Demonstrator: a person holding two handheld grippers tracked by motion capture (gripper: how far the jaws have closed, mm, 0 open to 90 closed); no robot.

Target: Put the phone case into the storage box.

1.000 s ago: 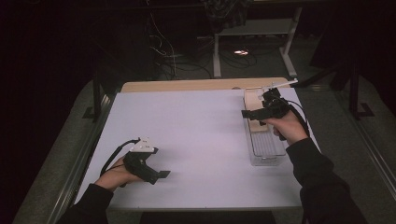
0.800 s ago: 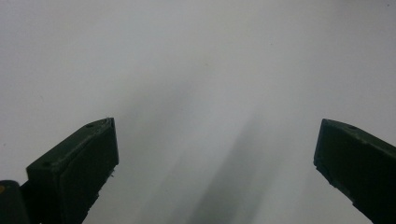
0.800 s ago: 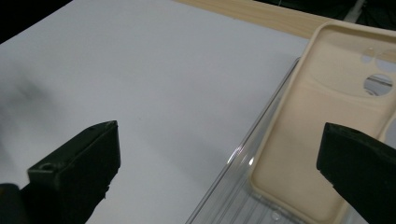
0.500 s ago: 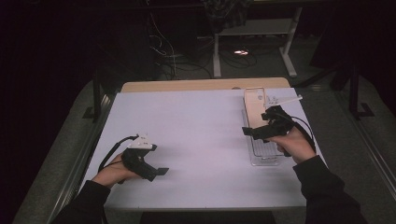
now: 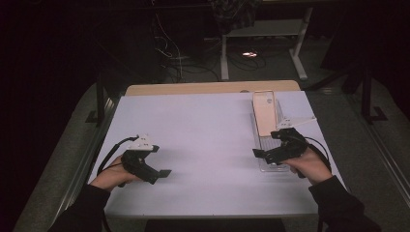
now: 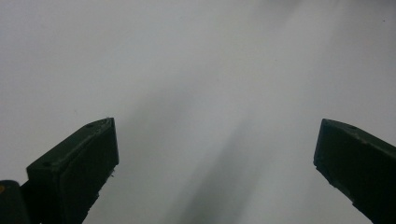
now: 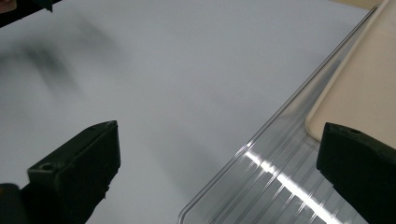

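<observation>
High view: left gripper (image 5: 162,173) is held at lower left over the bare white table (image 5: 203,130), jaws apart, nothing between them. Right gripper (image 5: 256,153), jaws likewise spread, hovers at the near end of the clear plastic tray (image 5: 270,162) at right; a beige lid (image 5: 265,113) covers its far part. Tray is judged light, stiff, slippery; the near rim (image 7: 224,186) is best pinched. Room behind is dark, with cables on the floor.

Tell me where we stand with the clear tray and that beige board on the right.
Looks done: the beige board lies over the far end of the clear tray, with no jaws on it. In hand: nothing; the right gripper hovers open at the tray's near left edge, and the left gripper is open over the bare white table. What is left cannot be judged from here.
</observation>
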